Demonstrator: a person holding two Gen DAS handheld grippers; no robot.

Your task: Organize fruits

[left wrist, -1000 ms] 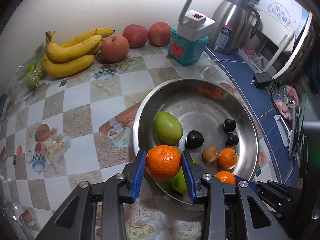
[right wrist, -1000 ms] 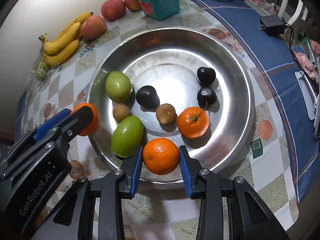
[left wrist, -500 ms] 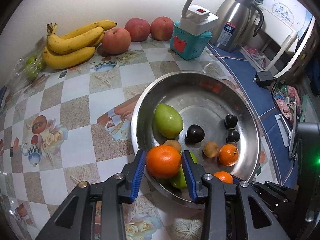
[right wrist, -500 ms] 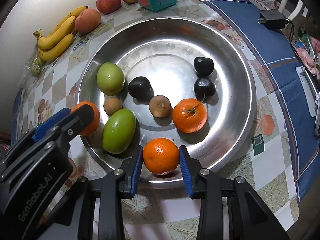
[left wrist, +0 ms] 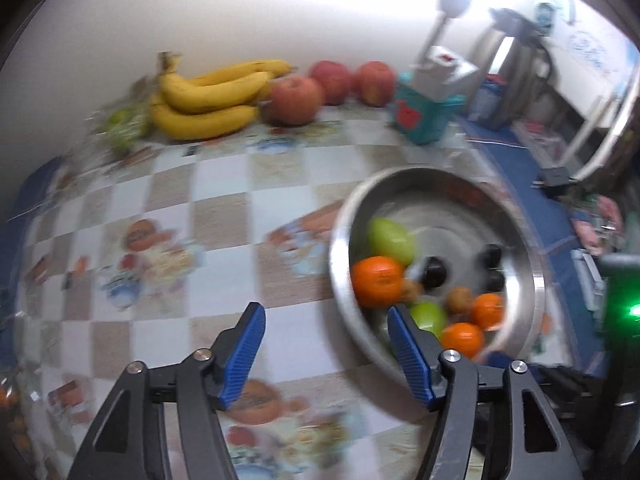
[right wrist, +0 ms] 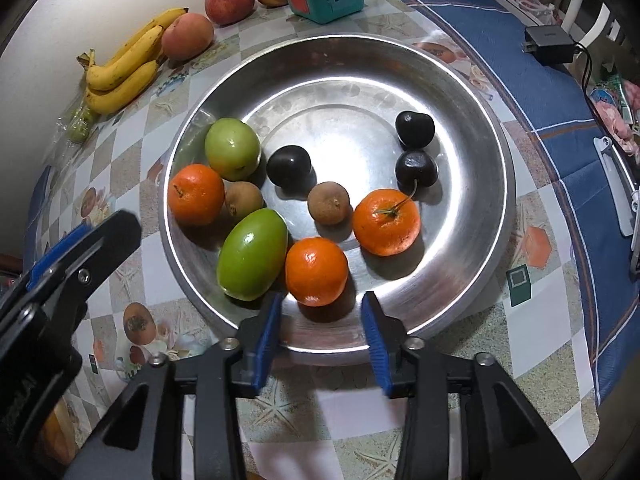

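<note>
At the basin's near rim, the right gripper (right wrist: 321, 322) stood wide apart, empty, an orange (right wrist: 316, 271) lying just beyond its tips inside the basin (right wrist: 472, 184). The left gripper (left wrist: 326, 350) gaped wide too, holding nothing, over the table beside the basin's left rim. Bananas (right wrist: 124, 66) and apples (right wrist: 188, 36) lined the table's far edge.

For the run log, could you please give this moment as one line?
left gripper: open, empty | right gripper: open, empty | three oranges in bowl | bananas, apples outside
</note>
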